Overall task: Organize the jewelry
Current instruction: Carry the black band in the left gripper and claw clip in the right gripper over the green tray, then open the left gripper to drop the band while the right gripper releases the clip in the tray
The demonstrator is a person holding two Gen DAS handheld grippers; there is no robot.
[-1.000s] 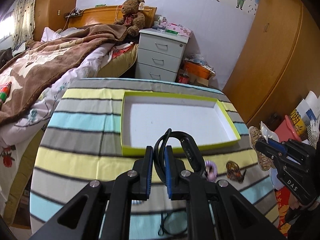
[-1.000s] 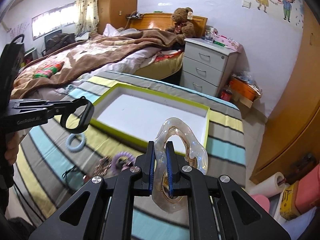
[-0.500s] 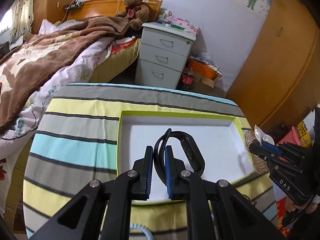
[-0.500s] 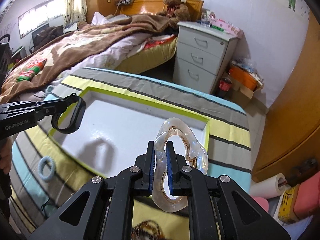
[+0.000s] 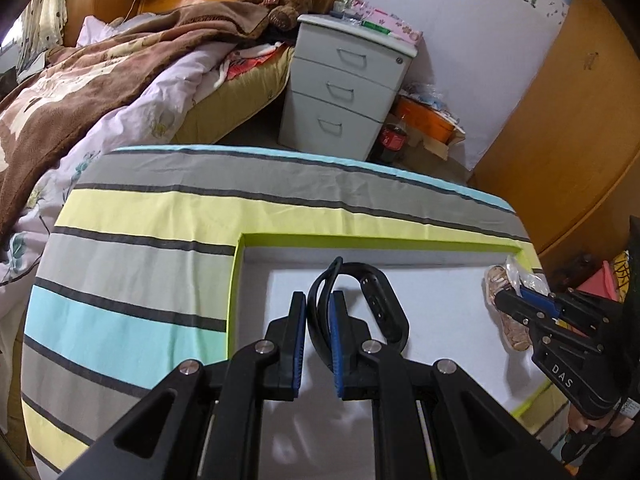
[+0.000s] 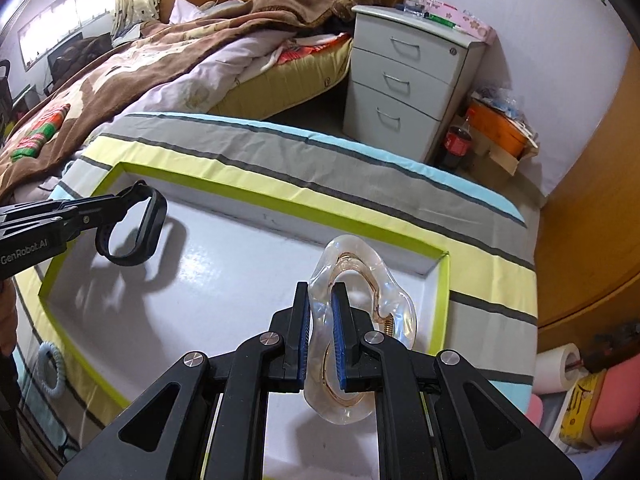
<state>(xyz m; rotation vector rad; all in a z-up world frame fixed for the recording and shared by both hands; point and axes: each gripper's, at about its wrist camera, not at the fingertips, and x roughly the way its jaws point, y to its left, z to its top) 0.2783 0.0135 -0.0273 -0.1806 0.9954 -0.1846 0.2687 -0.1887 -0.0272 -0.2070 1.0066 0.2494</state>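
Note:
My left gripper (image 5: 319, 304) is shut on a black wristband (image 5: 376, 300) and holds it over the left part of the white tray with a lime-green rim (image 5: 236, 280). The wristband also shows in the right wrist view (image 6: 134, 226), casting a shadow on the tray floor. My right gripper (image 6: 321, 300) is shut on a clear, amber-tinted hair claw clip (image 6: 384, 300) and holds it over the tray's right part, near the tray's far right corner (image 6: 442, 258). The right gripper and clip also show at the right of the left wrist view (image 5: 516, 296).
The tray lies on a table with a striped cloth (image 5: 132, 248). A light blue hair tie (image 6: 50, 368) lies on the cloth left of the tray. Beyond the table are a bed (image 6: 168, 60), a grey nightstand (image 5: 344, 88) and wooden wardrobe doors (image 5: 568, 128).
Both grippers have moved forward from the table's near edge to over the tray, each still holding its item. The hair ties and clip on the cloth have dropped out of the left view.

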